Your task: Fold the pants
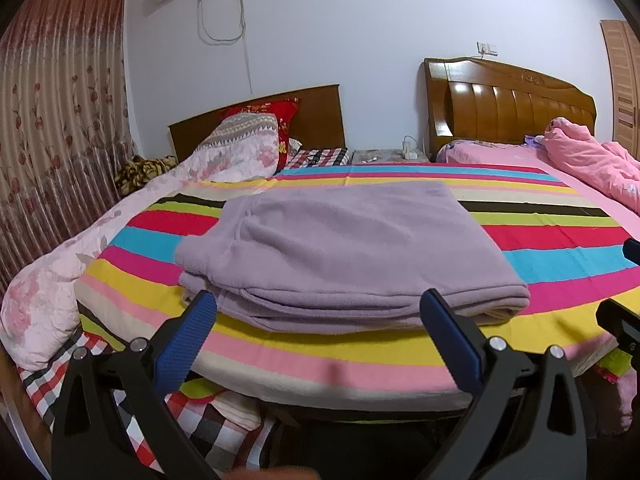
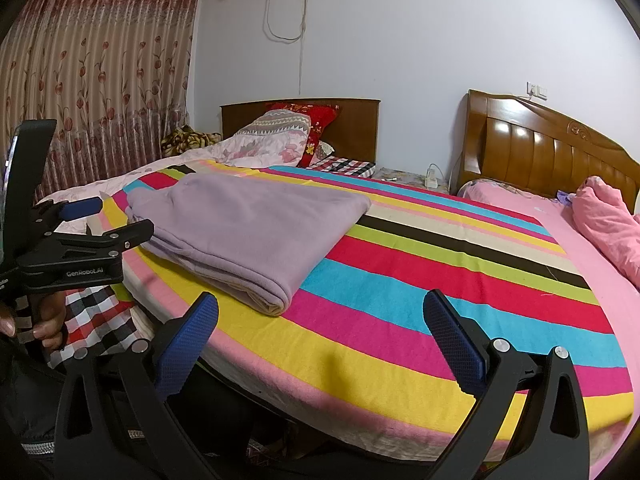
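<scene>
The lilac pants (image 1: 344,248) lie folded in a flat stack on the striped bed cover (image 1: 560,240), long axis running 9 to 3 o'clock in the left wrist view, folded edge at 6. Left gripper (image 1: 320,312) and right gripper (image 2: 320,316) both hang spread wide, fingers (image 1: 448,332) holding nothing.

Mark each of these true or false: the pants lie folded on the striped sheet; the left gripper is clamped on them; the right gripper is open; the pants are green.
1. The purple pants lie folded on the striped sheet. True.
2. The left gripper is clamped on them. False: its fingers stand apart, holding nothing.
3. The right gripper is open. True.
4. The pants are green. False: they are pale purple.
</scene>
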